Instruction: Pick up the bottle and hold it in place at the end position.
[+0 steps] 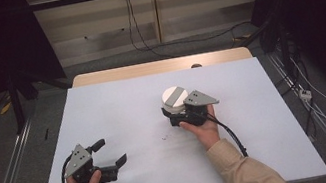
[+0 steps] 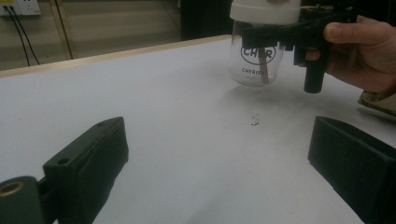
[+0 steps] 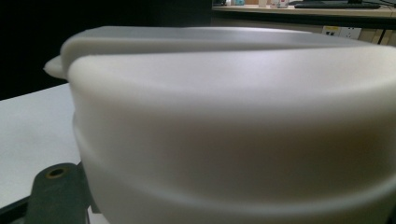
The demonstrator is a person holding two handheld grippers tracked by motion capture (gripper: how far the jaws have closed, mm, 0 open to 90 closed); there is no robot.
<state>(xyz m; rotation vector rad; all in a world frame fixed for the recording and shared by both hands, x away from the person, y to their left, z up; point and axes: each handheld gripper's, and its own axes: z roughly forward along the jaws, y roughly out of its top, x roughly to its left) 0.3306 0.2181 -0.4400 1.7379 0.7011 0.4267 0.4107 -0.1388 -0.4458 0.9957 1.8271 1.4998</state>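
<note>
1. Grippers first, nearest you: your left gripper [image 1: 111, 154] rests low on the white table [image 1: 117, 104] near its front edge, jaws spread wide with nothing between them, well apart from the jar.
2. Your right gripper [image 1: 174, 115] sits farther in, right of the table's middle, and its jaws are clamped on the jar [image 2: 257, 65] just under the lid [image 1: 174, 95]. In the left gripper view the black jaws cross the clear wall right at the neck.
3. The jar itself stands upright, clear body with dark printed lettering, white lid on top. Its base looks to be on or just above the table; you can't quite tell which.
4. Handling, as a judgement: it looks light, nearly empty apart from a thin brownish strip inside. The wall looks stiff and smooth, so expect it to be slippery. If it is glass, it breaks when dropped; the pictures don't settle glass or plastic.
5. Keep hold at the neck, where the lid's rim stops it sliding down. Avoid the rounded lower body, which would squirt out of flat jaws.
6. If the lid must turn, use your free left gripper on the lid's ridge.
</note>
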